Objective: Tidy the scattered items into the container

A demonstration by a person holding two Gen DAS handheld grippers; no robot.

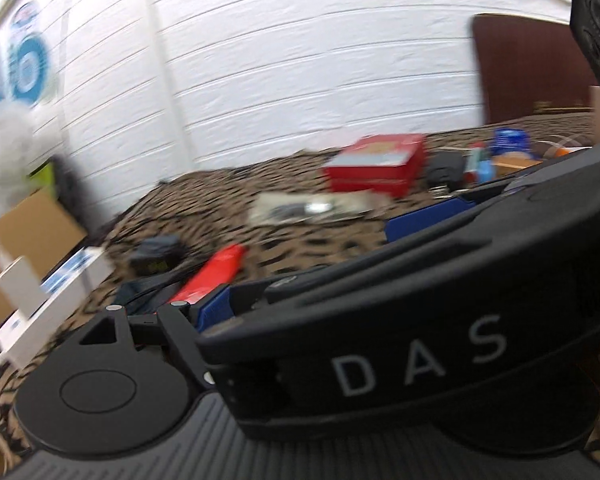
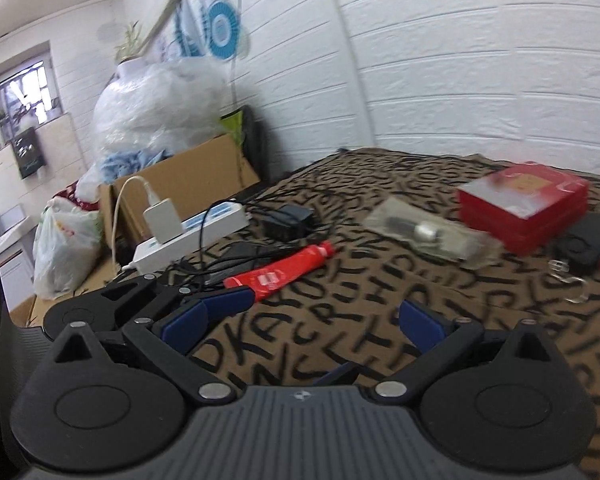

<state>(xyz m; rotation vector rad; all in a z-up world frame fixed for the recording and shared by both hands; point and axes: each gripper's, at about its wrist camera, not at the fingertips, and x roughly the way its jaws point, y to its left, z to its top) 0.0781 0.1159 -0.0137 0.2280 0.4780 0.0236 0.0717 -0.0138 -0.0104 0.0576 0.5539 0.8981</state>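
On a brown cloth with black letters (image 2: 340, 344) lie a red tube (image 2: 280, 272) (image 1: 212, 276), a clear bag holding a small metal part (image 2: 428, 232) (image 1: 312, 208), a red box (image 2: 524, 204) (image 1: 376, 168), a black adapter (image 2: 288, 220) (image 1: 156, 256) and a black pouch (image 2: 588, 240) (image 1: 444, 170). My right gripper (image 2: 304, 312) hovers open over bare cloth, just short of the tube. My left gripper (image 1: 316, 276) is close on its left, open, one blue finger (image 2: 228, 296) beside the tube's flat end. The right gripper's black body hides the left gripper's other finger.
A white power strip (image 2: 192, 236) with a charger and cables sits at the cloth's left edge. Beyond it are a cardboard box (image 2: 188, 176) and plastic bags (image 2: 68, 248). A metal hook (image 2: 568, 276) lies near the pouch, with small blue items (image 1: 510, 140) at the far right. A white wall is behind.
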